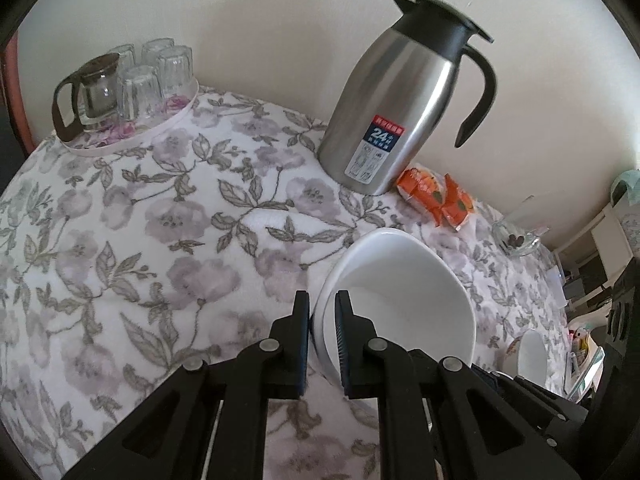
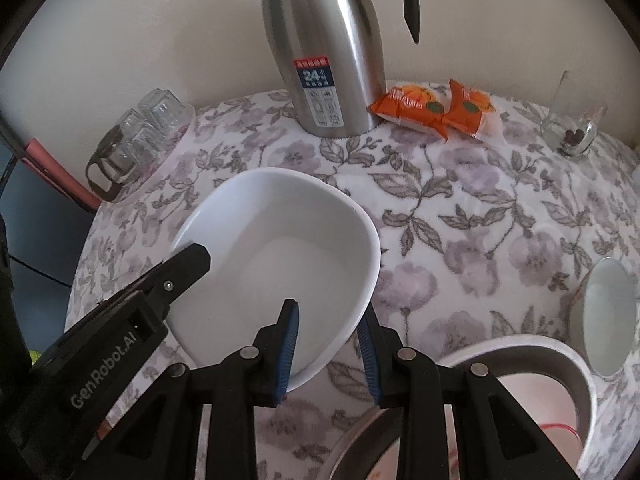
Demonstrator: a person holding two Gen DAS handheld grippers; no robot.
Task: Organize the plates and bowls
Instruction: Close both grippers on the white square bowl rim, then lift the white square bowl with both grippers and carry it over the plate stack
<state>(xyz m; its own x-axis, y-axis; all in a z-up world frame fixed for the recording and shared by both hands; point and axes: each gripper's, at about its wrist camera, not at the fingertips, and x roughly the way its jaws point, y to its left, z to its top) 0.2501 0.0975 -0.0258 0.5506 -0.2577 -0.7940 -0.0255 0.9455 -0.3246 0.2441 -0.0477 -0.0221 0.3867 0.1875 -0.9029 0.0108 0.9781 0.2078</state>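
- Left wrist view: left gripper (image 1: 323,300) has its jaws clamped on the near-left rim of a white squarish ceramic bowl (image 1: 400,280); one jaw is outside the wall, the other inside.
- The bowl is tilted and sits over the floral-cloth tabletop (image 1: 140,220); whether it touches the cloth cannot be told.
- A stainless steel thermos jug with black lid and handle (image 1: 404,92) stands behind the bowl, near the wall.
- Orange snack packets (image 1: 440,196) lie just right of the jug's base.
- A round white tray (image 1: 132,136) at far left carries upturned clear glasses (image 1: 160,72) and a small glass teapot with dark handle (image 1: 88,92).
- A clear glass dish (image 1: 516,236) is at far right on the cloth.
- Right wrist view: right gripper (image 2: 329,320) has its jaws straddling the near-right rim of the same bowl (image 2: 280,248), blue pads on either side of the wall, gripping it.
- The left gripper (image 2: 192,260) comes in from the left, on the bowl's left rim.
- The jug (image 2: 328,52), packets (image 2: 432,110) and a clear glass cup (image 2: 572,120) stand behind.
- A second white round bowl (image 2: 604,312) is at the right edge.
- A large pale round basin (image 2: 520,392) is at bottom right, partly hidden by the gripper.
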